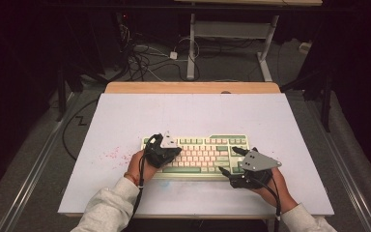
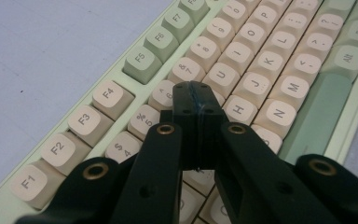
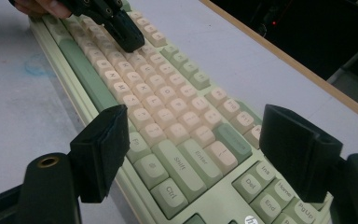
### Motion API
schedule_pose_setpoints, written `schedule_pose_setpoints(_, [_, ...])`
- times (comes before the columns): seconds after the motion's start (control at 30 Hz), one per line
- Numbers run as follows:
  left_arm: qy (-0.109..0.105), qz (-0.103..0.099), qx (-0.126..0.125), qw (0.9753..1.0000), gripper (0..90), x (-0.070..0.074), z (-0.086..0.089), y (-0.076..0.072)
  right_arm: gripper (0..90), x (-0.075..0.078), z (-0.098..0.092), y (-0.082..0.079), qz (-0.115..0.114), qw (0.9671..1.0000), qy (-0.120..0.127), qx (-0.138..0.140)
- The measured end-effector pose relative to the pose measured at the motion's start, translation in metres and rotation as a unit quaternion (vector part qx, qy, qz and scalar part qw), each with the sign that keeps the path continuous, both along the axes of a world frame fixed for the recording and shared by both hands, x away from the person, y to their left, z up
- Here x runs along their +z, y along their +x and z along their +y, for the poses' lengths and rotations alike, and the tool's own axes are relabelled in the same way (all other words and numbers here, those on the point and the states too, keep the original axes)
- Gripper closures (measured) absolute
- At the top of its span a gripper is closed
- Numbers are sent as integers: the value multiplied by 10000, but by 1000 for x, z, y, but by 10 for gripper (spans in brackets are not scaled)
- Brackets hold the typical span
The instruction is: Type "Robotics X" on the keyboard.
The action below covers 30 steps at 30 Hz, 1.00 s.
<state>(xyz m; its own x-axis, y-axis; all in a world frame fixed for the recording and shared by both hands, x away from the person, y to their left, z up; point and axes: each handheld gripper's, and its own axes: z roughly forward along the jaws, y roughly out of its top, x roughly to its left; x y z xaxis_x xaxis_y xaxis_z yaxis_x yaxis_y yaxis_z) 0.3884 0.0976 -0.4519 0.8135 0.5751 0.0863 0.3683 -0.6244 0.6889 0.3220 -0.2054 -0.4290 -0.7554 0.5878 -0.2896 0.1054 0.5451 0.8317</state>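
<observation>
A pale green keyboard (image 1: pixel 200 151) with cream and green keycaps lies at the front middle of the white table (image 1: pixel 125 121). My left gripper (image 1: pixel 178 151) is over its left half. In the left gripper view the keyboard (image 2: pixel 270 60) runs diagonally, and my left gripper (image 2: pixel 196 93) is shut with nothing between its jaws, the tips low over the keys near 6 and Y. My right gripper (image 1: pixel 228 160) is at the keyboard's right end. In the right gripper view it (image 3: pixel 198 149) stands wide open above the Shift and Enter keys (image 3: pixel 200 158), with the left gripper (image 3: pixel 126 32) farther off.
A wooden strip (image 1: pixel 193 87) edges the table's far side. Pink specks (image 1: pixel 113 154) mark the board left of the keyboard, and a faint blue smear (image 3: pixel 37 65) lies in front of it. Cables (image 1: pixel 145 58) and a desk frame (image 1: pixel 191 48) are on the floor beyond.
</observation>
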Motion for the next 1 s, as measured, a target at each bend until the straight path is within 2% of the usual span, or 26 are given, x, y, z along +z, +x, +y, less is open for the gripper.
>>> schedule_pose_setpoints(0.03, [36,64,-1,10000,876,-1,-1,0,249,0,0,0,1,10000,-3,3])
schedule_pose_setpoints(0.13, [168,67,-11,9998,877,1,-4,1,264,0,0,0,-65,10000,-4,-32])
schedule_pose_setpoints(0.27, [158,-46,-56,9998,876,4,-6,-2,264,1,0,0,-85,10000,16,-40])
schedule_pose_setpoints(0.4, [60,-173,-42,9998,876,10,-3,-5,264,2,-1,0,-95,9999,22,-47])
schedule_pose_setpoints(0.67, [-84,-300,27,9995,876,15,5,-8,264,3,-3,-1,-100,9999,39,-41])
schedule_pose_setpoints(1.0, [-278,-475,-5,9985,875,21,13,-13,264,2,-2,0,-59,10000,44,-29])
